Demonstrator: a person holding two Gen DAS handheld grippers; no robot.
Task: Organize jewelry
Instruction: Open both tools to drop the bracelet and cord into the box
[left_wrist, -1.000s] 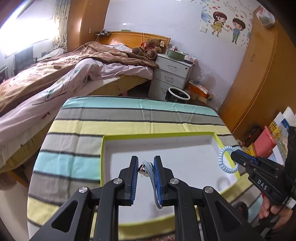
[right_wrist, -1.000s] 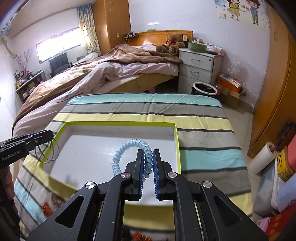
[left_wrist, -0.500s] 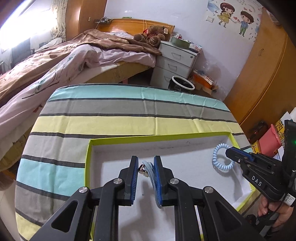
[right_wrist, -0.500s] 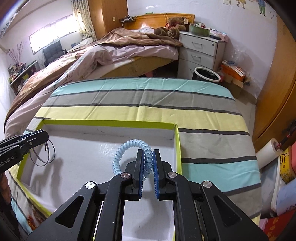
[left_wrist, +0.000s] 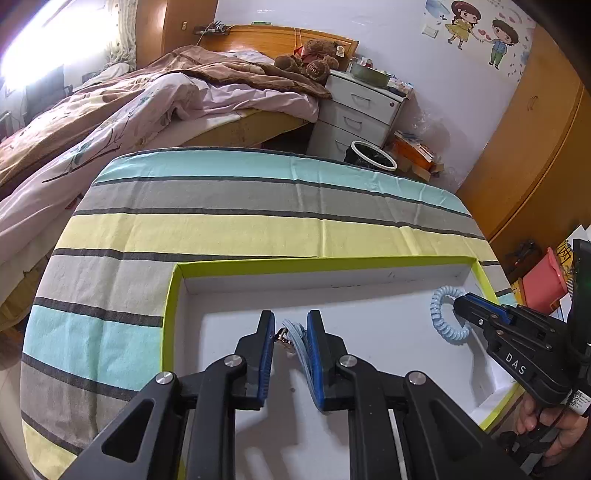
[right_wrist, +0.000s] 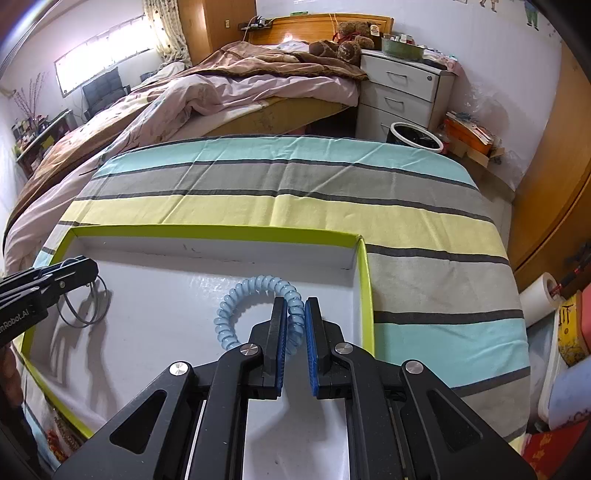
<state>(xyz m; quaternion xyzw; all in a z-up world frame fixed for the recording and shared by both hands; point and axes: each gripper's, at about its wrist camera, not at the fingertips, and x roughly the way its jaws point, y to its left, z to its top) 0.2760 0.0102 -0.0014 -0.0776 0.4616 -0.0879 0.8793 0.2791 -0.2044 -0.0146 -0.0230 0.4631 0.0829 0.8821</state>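
Pinching a ribbed spiral band (right_wrist: 258, 295) in our right gripper (right_wrist: 295, 325) and grey cord loops (left_wrist: 297, 338) in our left gripper (left_wrist: 291, 332), we hover above the white box (right_wrist: 221, 232).

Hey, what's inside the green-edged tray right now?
Nothing rests loose on the tray's visible white floor. Over it, the right gripper holds a blue coil bracelet; the left gripper holds thin cord loops. The grippers hide the near floor.

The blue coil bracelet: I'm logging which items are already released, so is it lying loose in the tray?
No, the right gripper is shut on the blue coil bracelet over the tray.
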